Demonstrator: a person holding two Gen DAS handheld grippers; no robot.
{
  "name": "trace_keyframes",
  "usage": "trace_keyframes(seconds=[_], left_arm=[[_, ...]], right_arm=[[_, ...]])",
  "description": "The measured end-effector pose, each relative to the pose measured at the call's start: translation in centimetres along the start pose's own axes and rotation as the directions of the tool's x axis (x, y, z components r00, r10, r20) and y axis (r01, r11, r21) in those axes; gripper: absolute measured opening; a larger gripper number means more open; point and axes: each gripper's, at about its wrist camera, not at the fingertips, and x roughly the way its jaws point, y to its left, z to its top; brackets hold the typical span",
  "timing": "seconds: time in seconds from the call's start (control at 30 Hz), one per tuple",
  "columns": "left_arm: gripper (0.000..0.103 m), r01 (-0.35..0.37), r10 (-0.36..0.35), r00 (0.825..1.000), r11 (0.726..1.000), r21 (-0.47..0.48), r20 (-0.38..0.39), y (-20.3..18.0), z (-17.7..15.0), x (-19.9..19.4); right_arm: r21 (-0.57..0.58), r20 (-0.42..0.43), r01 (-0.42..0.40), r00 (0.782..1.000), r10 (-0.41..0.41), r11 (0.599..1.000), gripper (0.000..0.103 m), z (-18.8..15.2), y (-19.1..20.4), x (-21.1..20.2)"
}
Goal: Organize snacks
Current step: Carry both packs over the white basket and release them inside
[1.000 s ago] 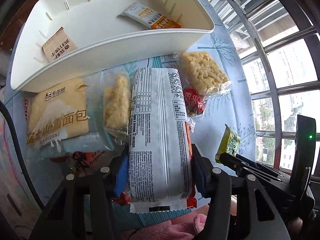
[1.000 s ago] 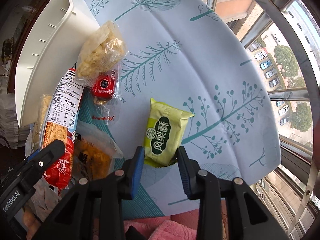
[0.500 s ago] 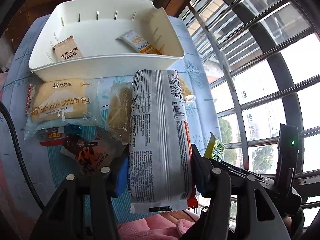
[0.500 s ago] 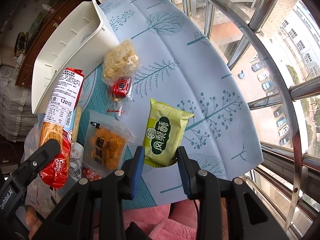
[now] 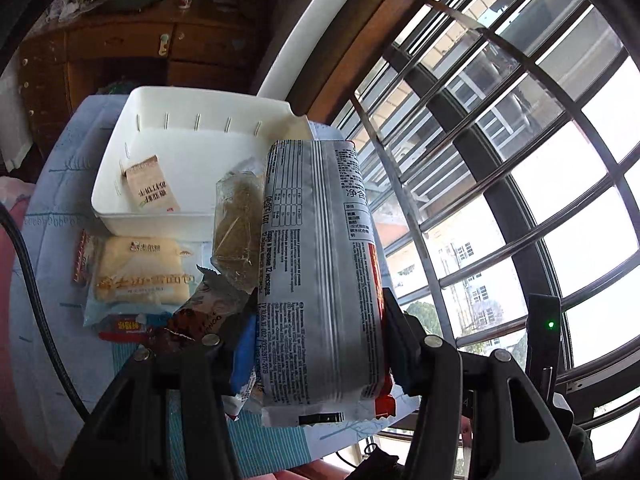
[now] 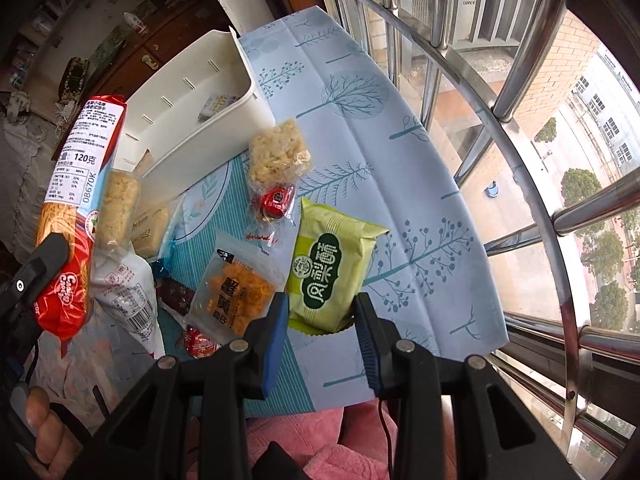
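Observation:
My left gripper point(image 5: 316, 352) is shut on a long silver-and-red cracker pack point(image 5: 320, 264) and holds it high above the table; the pack also shows in the right wrist view point(image 6: 76, 208). My right gripper point(image 6: 320, 332) is shut on a green snack packet point(image 6: 330, 272), lifted off the cloth. A white bin point(image 5: 180, 208) stands at the back with a brown sachet point(image 5: 150, 184) inside; it also shows in the right wrist view point(image 6: 224, 128).
Loose snacks lie in front of the bin: a bread pack point(image 5: 140, 276), a rice-crisp bar point(image 6: 278, 154), a small red sweet point(image 6: 278, 200), an orange-filled clear pouch point(image 6: 236, 292). Window bars point(image 6: 520, 80) run along the table's right edge. A wooden cabinet point(image 5: 120, 52) stands behind.
Both grippers have risen, each carrying its packet. The left view has tilted up, so the bin and snacks look farther away.

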Motion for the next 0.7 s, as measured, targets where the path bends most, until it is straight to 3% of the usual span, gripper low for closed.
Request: trace_keyframes(seconds=[0.4, 0.7], left_arm=[[0.053, -0.019, 0.018, 0.986, 1.000, 0.005, 0.164, 0.9, 6.5, -2.6], [0.053, -0.083, 0.077, 0.967, 0.996, 0.015, 0.245, 1.7, 11.2, -2.8]], right_arm=[[-0.115, 0.100, -0.050, 0.993, 0.062, 0.992, 0.034, 4.1, 3.5, -2.2], [-0.213, 0.180, -0.100, 0.974, 0.140, 0.972, 0.034, 8.2, 6.9, -2.8]])
